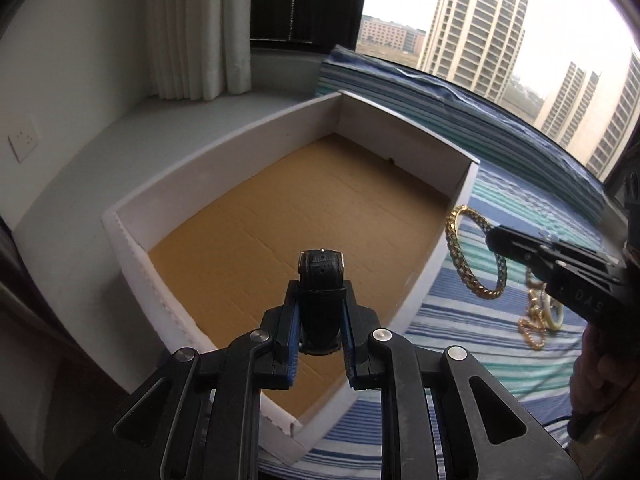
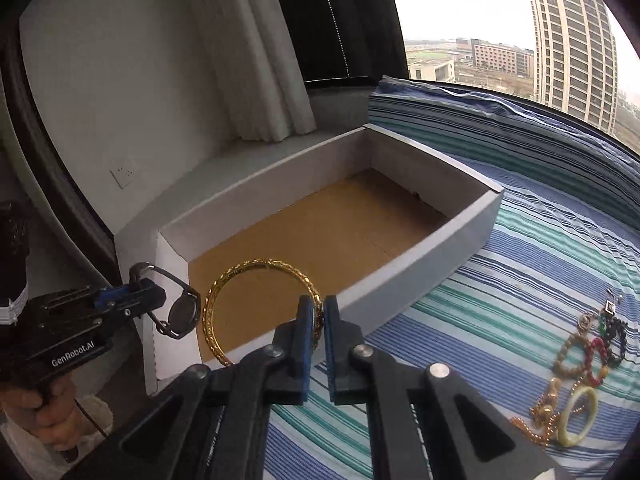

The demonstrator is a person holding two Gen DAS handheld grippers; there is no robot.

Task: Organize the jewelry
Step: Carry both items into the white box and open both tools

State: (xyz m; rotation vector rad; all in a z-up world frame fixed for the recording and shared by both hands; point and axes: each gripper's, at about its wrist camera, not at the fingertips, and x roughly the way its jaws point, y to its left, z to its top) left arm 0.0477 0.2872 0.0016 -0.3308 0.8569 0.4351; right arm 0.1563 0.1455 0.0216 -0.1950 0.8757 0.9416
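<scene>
My left gripper (image 1: 321,300) is shut on a black leather-strap wristwatch (image 1: 322,276) and holds it above the near end of a white box (image 1: 192,172) with a brown cardboard floor. In the right wrist view the left gripper (image 2: 160,294) shows at left with the watch (image 2: 182,312) hanging from it. My right gripper (image 2: 319,312) is shut on a gold bangle (image 2: 240,280) and holds it over the box's near right wall (image 2: 420,264). The bangle (image 1: 460,256) and right gripper (image 1: 494,240) also show in the left wrist view.
A pile of jewelry lies on the striped blue-green cloth (image 2: 500,300) at right: bead bracelets (image 2: 588,352), a pale jade bangle (image 2: 578,416), gold chains (image 2: 540,412). A window and striped cushion (image 2: 500,120) stand behind the box, a curtain (image 2: 272,80) and wall at left.
</scene>
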